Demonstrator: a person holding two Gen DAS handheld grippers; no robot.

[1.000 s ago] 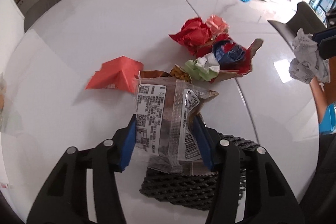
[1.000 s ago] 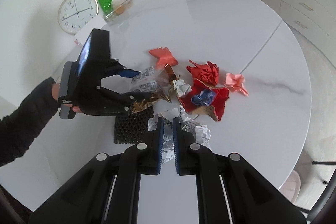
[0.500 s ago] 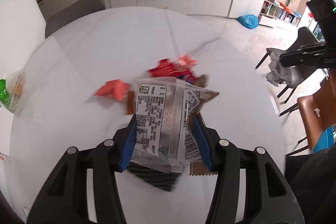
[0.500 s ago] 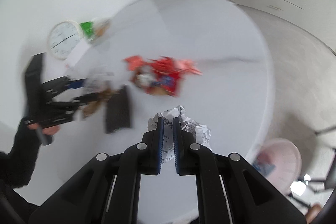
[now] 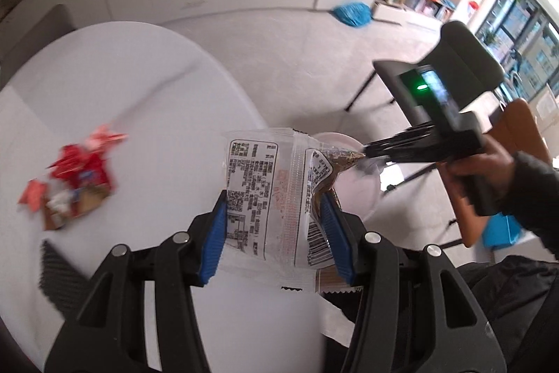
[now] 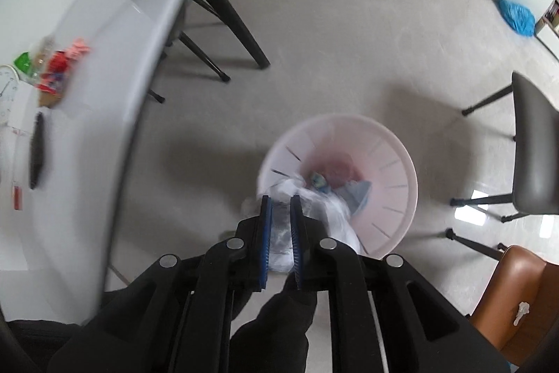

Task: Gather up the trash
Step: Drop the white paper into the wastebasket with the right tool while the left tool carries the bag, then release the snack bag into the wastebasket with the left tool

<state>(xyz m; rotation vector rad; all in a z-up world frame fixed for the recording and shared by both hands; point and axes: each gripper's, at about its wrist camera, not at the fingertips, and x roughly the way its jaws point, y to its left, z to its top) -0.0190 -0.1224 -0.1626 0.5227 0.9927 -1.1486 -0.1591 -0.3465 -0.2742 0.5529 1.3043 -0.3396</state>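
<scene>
Bin (image 6: 391, 163): pale pink, round, slotted wall, standing on the floor beside the counter (image 6: 104, 65); seen from above in the right wrist view.
Bin contents: reddish scrap, small blue-green scrap, pale blue piece at the bottom; blurred, kind not told.
Right tongs (image 6: 279, 208): pointed steeply down over the near rim of the bin, jaws narrow and opening; crumpled white paper (image 6: 314, 201) between the blue pads and spilling out toward the bin mouth; contact with the pads not told through the blur.
Left tongs (image 5: 276, 201): set about half apart, blue pads pressed on both edges of a clear snack wrapper (image 5: 272, 194) with black print and barcode; wrapper carried over the counter edge.
Remaining trash: heap of red and pink crumpled paper (image 5: 77, 170) with brown card, lying on the counter well apart from the wrapper; black mesh sleeve (image 5: 59, 278) nearer the left tongs.
Left wrist view only: rim of the bin (image 5: 363, 177) just past the wrapper; right tongs (image 5: 370, 151) from the side, gripped by a hand (image 5: 489, 170) in a dark sleeve, green light lit on the body.
Right wrist view only: bin interior; clock (image 6: 7, 83) and green scrap (image 6: 22, 62) at the far side of the counter.
</scene>
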